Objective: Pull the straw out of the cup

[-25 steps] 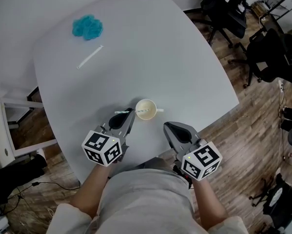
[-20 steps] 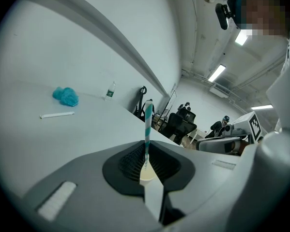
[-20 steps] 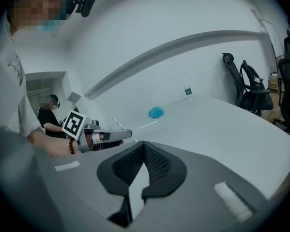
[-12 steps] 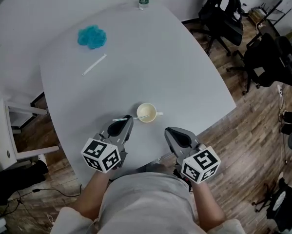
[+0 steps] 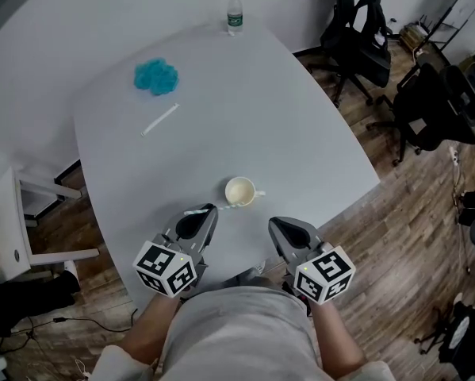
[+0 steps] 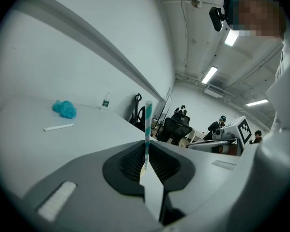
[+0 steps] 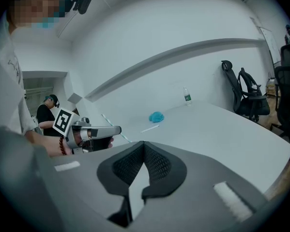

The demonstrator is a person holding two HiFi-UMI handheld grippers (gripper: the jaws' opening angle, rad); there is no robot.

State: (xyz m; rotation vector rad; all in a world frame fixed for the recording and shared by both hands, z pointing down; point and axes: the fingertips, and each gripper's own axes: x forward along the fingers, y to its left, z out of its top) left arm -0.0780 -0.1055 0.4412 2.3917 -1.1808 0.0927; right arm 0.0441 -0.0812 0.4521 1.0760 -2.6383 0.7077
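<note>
A cream cup [image 5: 240, 190] with a small handle stands on the white table [image 5: 300, 133] near its front edge. My left gripper [image 5: 210, 209] is shut on a teal-and-white striped straw [image 5: 192, 211] just left of and nearer than the cup. The straw lies crosswise in the jaws, its right end by the cup's rim and outside the mouth. In the left gripper view the straw [image 6: 147, 124] rises upright between the black pads. My right gripper [image 5: 273, 222] hangs to the cup's right, shut with nothing in it. The right gripper view shows the left gripper [image 7: 89, 132] and the straw [image 7: 111, 124].
A blue fluffy ball [image 5: 156, 77] and a white wrapped stick [image 5: 159, 119] lie at the table's far left. A water bottle [image 5: 235, 14] stands at the far edge. Black office chairs [image 5: 364, 38] are on the wooden floor to the right. People stand in the background.
The straw lay in the cup's mouth; it is now outside, drawn toward me and to the left by the left gripper. The right gripper has barely shifted.
</note>
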